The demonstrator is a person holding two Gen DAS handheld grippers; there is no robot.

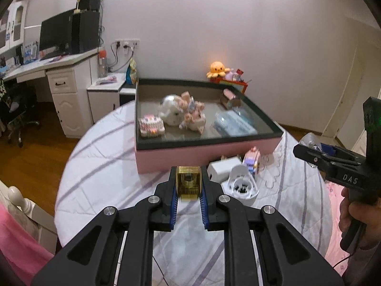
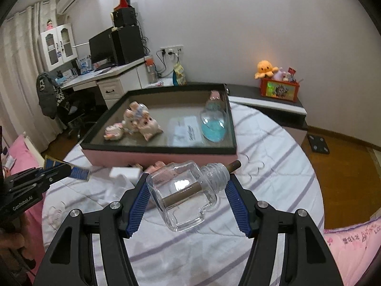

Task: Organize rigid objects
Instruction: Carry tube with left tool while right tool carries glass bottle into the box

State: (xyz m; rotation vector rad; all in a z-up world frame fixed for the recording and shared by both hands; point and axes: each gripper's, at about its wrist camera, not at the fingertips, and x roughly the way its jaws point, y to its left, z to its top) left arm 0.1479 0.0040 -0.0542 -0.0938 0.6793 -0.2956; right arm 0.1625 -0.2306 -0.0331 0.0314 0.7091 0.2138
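Several toys already lie in the tray (image 1: 209, 140); we pinch a gold cube (image 1: 188, 183) and glass bottle (image 2: 188, 191); three items wait before it.

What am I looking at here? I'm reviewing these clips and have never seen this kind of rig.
There is no robot: a person holds a two-finger tool in each hand, each with a camera looking along its fingers. In the left wrist view, the left hand-held gripper clamps a small yellow box. In the right wrist view, the right hand-held gripper holds a clear glass bottle. Ahead, on a striped bedcover, sits a pink tray holding pig figurines and other trinkets.
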